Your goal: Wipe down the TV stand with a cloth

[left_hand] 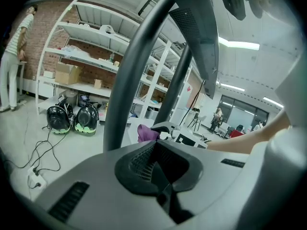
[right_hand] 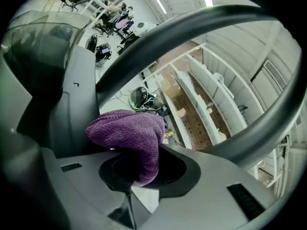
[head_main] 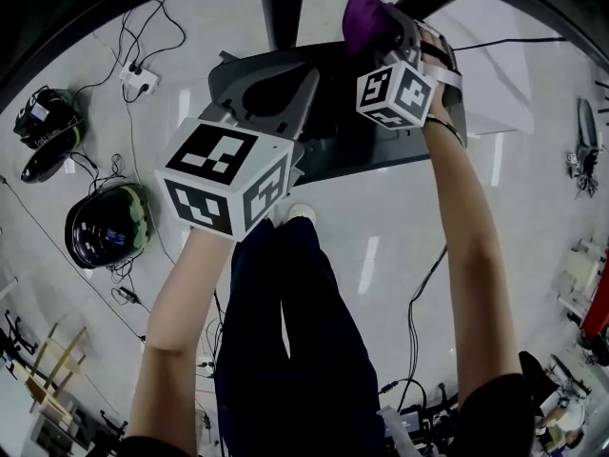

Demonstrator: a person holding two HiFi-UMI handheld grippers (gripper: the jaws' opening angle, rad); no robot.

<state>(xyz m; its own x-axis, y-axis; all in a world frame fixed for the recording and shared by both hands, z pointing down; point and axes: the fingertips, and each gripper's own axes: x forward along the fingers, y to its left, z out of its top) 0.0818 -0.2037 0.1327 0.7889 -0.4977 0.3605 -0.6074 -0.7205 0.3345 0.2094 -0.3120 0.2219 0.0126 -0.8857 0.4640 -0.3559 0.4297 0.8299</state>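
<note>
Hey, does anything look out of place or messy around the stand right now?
Nothing spilled or damaged. Only a power strip and loose cables sprawl over the floor around the TV stand.

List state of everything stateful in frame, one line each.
left gripper: shut, empty.
right gripper: shut on the purple cloth.
purple cloth: bunched, pinched between the jaws, bulging above them.
TV stand: upright; whether the cloth touches it, cannot tell.
power strip: on the floor, cables plugged in.
</note>
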